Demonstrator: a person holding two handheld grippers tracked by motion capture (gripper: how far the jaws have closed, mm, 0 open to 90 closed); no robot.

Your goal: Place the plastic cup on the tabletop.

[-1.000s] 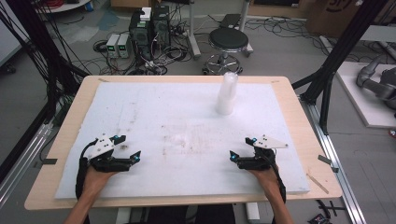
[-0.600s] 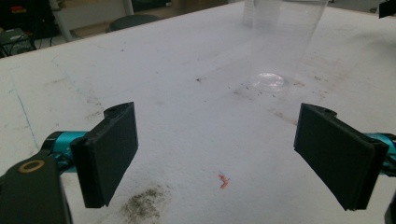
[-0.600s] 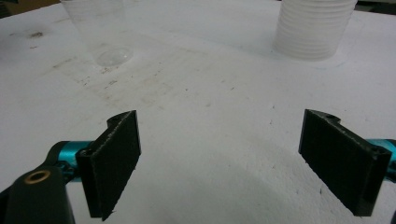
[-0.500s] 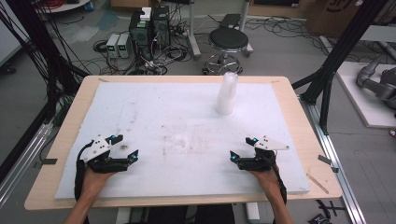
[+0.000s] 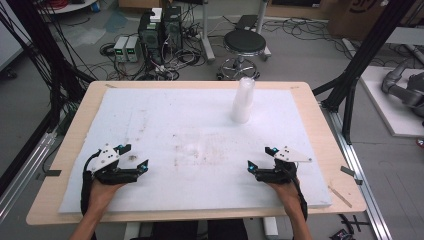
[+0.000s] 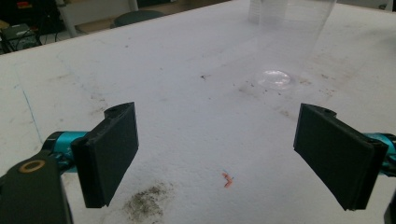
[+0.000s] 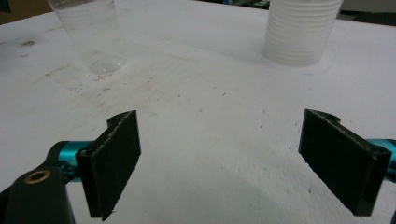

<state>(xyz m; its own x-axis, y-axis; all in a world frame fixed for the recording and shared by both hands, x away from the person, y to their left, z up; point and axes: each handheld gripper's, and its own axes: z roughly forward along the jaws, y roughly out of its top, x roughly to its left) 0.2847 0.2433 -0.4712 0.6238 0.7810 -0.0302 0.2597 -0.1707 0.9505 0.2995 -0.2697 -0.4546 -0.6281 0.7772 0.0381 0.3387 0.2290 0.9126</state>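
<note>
— What are they up to over there?

— Nothing is held yet. The left gripper (image 5: 141,166) rests at the near left of the white foam board (image 5: 165,115), the right gripper (image 5: 252,167) at the near right, both with jaws spread wide and nothing between them.

— And the cups?

— A stack of clear cups (image 5: 243,100) stands upright toward the far right of the board, well apart from both hands. One single clear cup (image 7: 91,32) stands alone near the middle; it's so transparent I can barely pick it out from above, but the left gripper view shows its round base (image 6: 275,78) ahead of the jaws.

— So which step is this?

— The start, I'd say: both hands parked, about to reach. My guess is that the next move means carrying one gripper forward to a cup, jaws either side of its wall, then closing gently, since thin plastic like that would buckle under a hard squeeze.
</note>
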